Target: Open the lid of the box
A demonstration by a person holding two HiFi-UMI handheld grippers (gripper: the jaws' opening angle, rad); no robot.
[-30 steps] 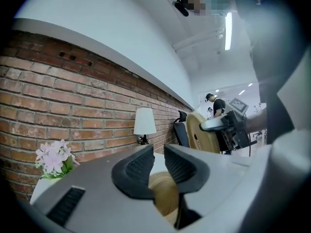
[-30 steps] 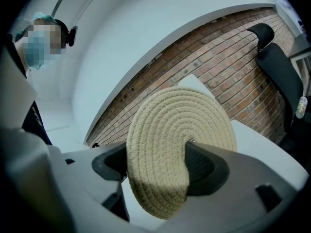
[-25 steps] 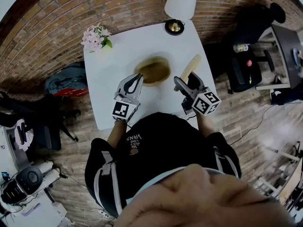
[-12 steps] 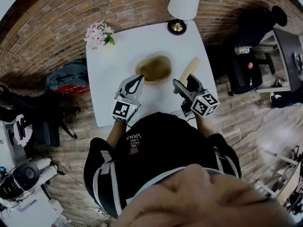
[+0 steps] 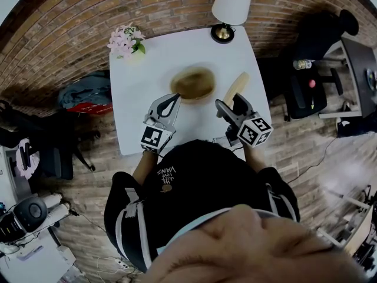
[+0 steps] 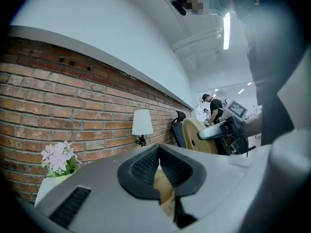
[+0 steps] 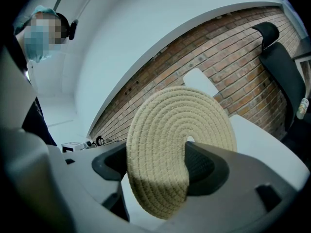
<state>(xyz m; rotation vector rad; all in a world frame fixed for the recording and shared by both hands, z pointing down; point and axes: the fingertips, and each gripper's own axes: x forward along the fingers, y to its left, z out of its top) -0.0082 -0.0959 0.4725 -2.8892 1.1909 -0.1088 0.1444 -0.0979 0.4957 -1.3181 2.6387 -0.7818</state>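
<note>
- Since the lid [image 5: 235,86] stands clear of the box [image 5: 193,82], the opening itself looks done; what is left, as I judge it, is setting the lid down.
- Lid: round, woven, held on edge above the tabletop [image 5: 141,99] near its right edge, just beside the box.
- Right gripper [image 5: 231,106]: fingers clamped on the lid's lower rim.
- Box: oval, woven, open-topped, mid-tabletop, nearer the far edge.
- Left gripper [image 5: 171,102]: fingers drawn together at the box's near-left rim, with the woven wall nipped low between the pads.
- Tabletop: white, otherwise bare but for a lamp [image 5: 231,5] at the far right corner and pink flowers [image 5: 125,41] at the far left corner.
- Room: brick wall behind, plank floor, a black chair [image 5: 312,40] to the right, a bag [image 5: 88,99] to the left.
</note>
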